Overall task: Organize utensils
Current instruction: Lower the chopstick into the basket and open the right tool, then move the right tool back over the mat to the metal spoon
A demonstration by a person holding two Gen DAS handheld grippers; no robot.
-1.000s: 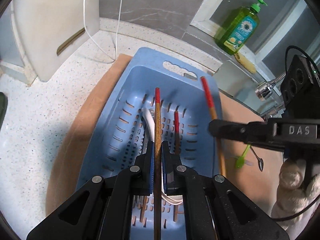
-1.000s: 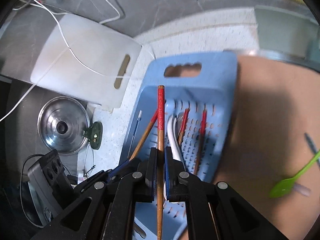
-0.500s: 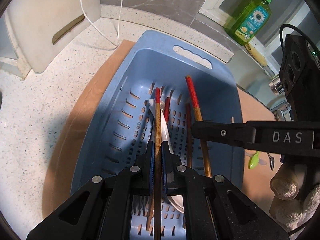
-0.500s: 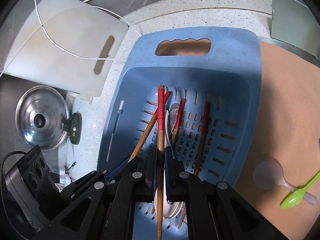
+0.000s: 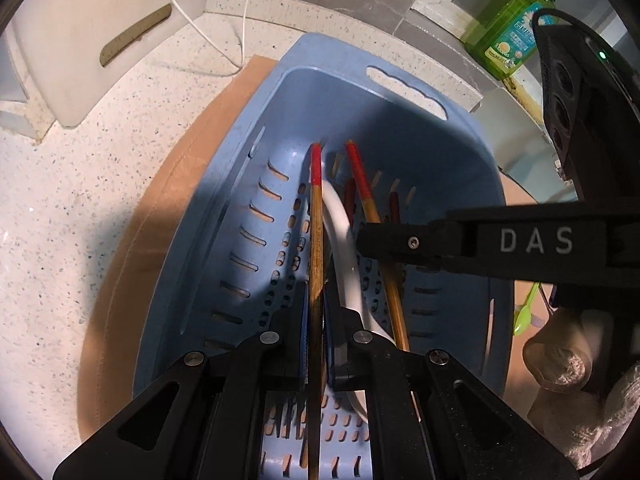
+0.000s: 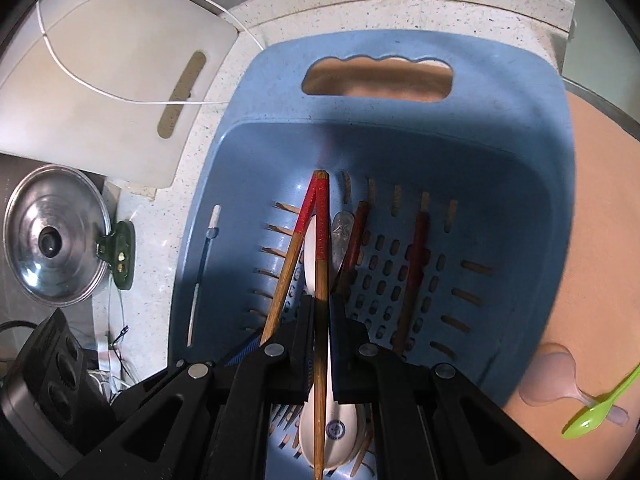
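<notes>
Two tools (image 5: 316, 312) (image 6: 320, 320), each clamping a red-tipped chopstick (image 5: 315, 240) (image 6: 321, 264) over blue basket (image 5: 460, 152).

Black angular tongs (image 5: 316, 312) with silver screws, blue pads, white "DAS" lettering, seemingly a pale knitted glove (image 5: 568, 368)

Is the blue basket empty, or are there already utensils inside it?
Not empty. The blue basket already holds a white spoon and two loose red-tipped chopsticks lying on its slotted floor.
</notes>
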